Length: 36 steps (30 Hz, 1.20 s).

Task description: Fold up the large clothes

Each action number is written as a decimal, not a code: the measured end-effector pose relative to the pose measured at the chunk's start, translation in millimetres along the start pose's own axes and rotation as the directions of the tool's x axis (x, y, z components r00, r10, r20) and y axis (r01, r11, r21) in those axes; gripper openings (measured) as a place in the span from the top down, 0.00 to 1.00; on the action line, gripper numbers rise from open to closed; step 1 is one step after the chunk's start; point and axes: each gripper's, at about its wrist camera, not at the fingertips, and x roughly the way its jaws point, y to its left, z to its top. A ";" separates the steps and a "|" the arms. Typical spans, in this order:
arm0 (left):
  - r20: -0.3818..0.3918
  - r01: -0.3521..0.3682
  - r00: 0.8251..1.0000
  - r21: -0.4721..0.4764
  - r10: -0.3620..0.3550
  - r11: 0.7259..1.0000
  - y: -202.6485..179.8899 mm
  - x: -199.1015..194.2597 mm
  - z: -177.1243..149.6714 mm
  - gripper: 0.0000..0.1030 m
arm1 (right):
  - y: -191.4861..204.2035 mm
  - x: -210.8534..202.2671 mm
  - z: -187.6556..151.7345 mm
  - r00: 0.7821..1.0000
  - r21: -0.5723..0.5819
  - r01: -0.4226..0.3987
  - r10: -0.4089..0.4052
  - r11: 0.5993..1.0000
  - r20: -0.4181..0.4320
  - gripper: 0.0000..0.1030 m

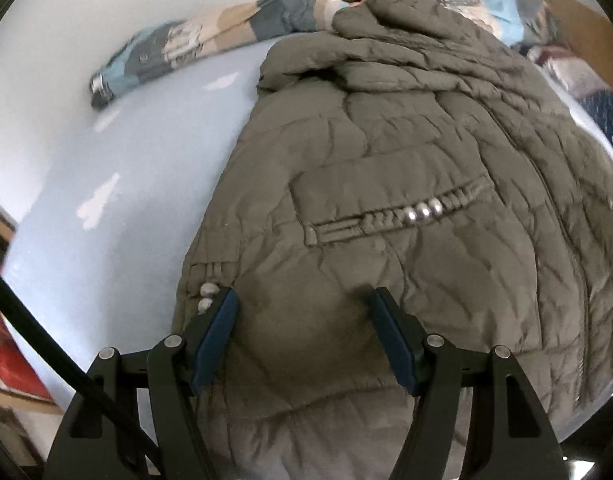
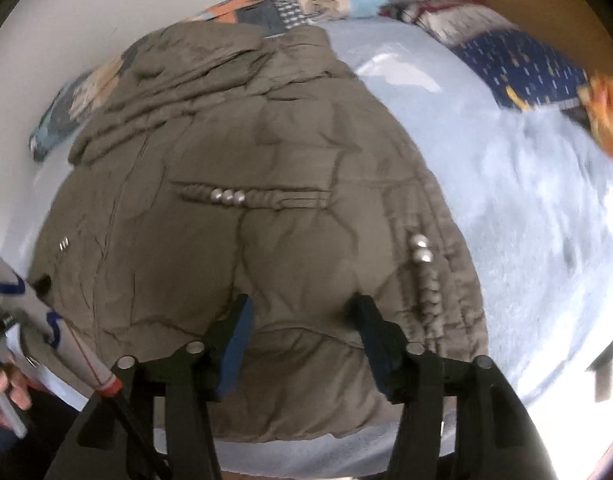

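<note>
While the olive-brown quilted puffer jacket (image 1: 386,168) lies spread on the pale blue bed (image 1: 106,184), we hold both tongs above its lower part. Our left tongs (image 1: 302,300) stand wide, with only loose fabric beneath them and nothing pinched. Our right tongs (image 2: 302,308) are also parted over the hem, gripping nothing. A patchwork quilt in blue, grey and peach (image 1: 210,36) is bunched along the white wall beyond the jacket's collar.

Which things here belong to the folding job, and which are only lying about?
Belong to the job:
- olive-brown quilted puffer jacket
- left tongs
- right tongs

Lying about:
- patchwork multicoloured blanket
- dark blue patterned cloth
</note>
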 end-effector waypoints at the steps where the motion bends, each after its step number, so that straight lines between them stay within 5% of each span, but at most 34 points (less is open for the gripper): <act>1: 0.015 -0.011 1.000 0.018 0.011 1.000 -4.6 -3.8 -4.8 0.34 | 3.8 0.6 -1.6 1.000 -0.016 0.011 -0.011 1.000 0.004 0.41; 8: 0.091 -0.067 0.994 0.120 0.056 0.990 -25.1 -15.7 -17.7 0.34 | 12.3 -3.5 -8.1 0.999 -0.065 0.040 -0.038 0.997 0.038 0.41; 27: 0.144 -0.074 0.988 0.168 0.049 0.983 -33.4 -28.4 -19.7 0.34 | 21.5 -8.9 -21.8 0.997 -0.108 0.045 -0.039 0.993 0.062 0.41; 32: 0.122 0.003 0.993 0.020 -0.006 1.000 3.2 -39.5 -12.9 0.34 | -0.1 -28.6 -14.9 0.990 -0.038 0.041 -0.035 0.998 0.136 0.41; 36: 0.078 0.063 0.996 -0.233 -0.046 0.970 69.5 -34.2 -19.0 0.31 | -38.7 -35.1 -14.4 0.985 0.098 0.036 -0.052 0.995 0.162 0.40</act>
